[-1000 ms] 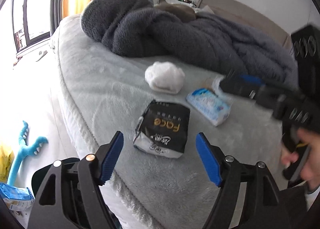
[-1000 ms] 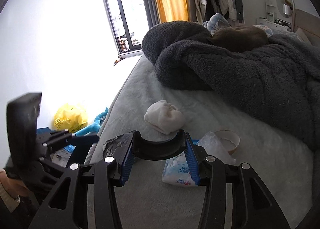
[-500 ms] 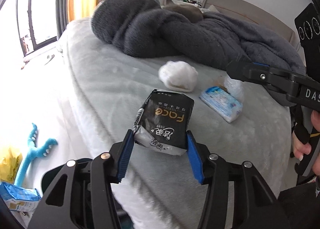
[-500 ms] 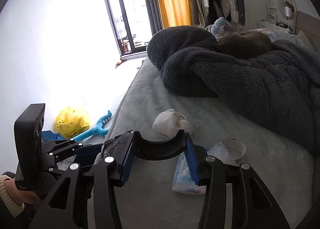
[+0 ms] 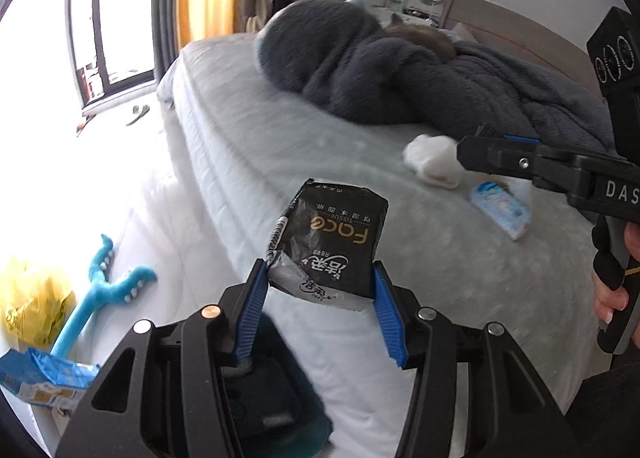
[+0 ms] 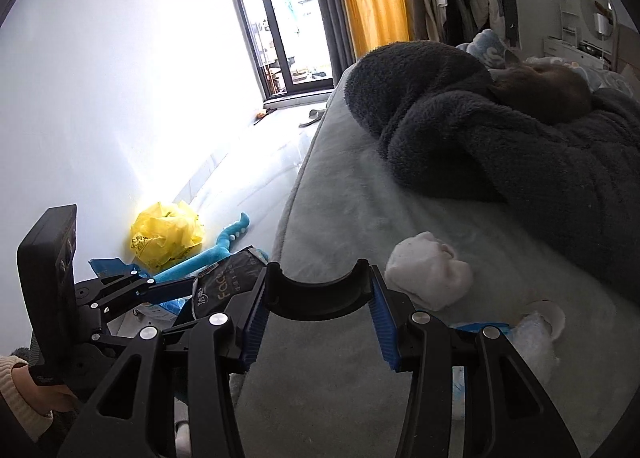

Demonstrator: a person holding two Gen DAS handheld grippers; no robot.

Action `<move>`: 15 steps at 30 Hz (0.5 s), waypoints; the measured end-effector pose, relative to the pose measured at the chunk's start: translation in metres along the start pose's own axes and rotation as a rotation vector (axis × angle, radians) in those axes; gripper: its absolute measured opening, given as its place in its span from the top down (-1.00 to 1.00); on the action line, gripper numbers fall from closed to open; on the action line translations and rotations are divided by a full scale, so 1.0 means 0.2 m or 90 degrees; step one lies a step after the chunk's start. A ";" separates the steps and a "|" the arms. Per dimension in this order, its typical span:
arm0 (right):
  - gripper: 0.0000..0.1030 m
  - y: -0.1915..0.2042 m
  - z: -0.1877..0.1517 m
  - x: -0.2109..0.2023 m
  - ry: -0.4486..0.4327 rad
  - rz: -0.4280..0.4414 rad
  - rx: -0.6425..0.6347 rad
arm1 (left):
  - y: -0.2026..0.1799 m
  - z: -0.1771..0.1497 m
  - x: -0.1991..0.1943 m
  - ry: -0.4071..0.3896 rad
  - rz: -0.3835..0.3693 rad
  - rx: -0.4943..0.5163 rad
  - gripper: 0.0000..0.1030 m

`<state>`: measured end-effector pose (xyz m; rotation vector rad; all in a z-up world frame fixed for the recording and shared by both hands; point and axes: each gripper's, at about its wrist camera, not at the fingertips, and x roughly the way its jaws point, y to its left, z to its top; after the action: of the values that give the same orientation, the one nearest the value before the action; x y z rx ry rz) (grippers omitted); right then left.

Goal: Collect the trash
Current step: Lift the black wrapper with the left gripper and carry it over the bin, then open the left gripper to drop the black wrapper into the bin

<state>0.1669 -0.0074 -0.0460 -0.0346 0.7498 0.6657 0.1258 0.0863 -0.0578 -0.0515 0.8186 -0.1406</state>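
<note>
My left gripper (image 5: 320, 290) is shut on a black tissue pack (image 5: 332, 242) and holds it lifted off the grey bed (image 5: 280, 146), over the bed's edge. The pack also shows at the left in the right wrist view (image 6: 226, 286). My right gripper (image 6: 318, 308) is shut on a black curved piece (image 6: 318, 294) above the bed. A white crumpled wad (image 5: 434, 160), a blue-white wipes pack (image 5: 502, 212) and a clear wrapper with a small cup (image 6: 540, 322) lie on the bed.
A dark fleece blanket (image 5: 420, 74) covers the far bed. On the floor lie a yellow bag (image 6: 166, 234), a blue plush toy (image 5: 100, 294) and a blue packet (image 5: 44, 378). A dark bin (image 5: 264, 398) sits under my left gripper.
My left gripper closed on the black tissue pack, lifted it off the bed and swung it left toward the floor side. The right gripper drifted slightly, still holding its black piece.
</note>
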 end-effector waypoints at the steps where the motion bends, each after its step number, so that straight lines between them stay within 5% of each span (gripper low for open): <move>1: 0.08 0.02 0.00 0.02 0.002 0.002 -0.002 | 0.03 -0.01 0.00 0.007 0.005 -0.004 -0.06; 15: 0.08 0.39 0.05 0.31 0.049 0.049 -0.049 | 0.37 -0.19 0.03 0.111 0.035 -0.043 -0.06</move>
<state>0.1616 0.0902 -0.0628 -0.1028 0.8018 0.7698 0.1094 0.1589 -0.0950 -0.0813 0.9978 -0.0667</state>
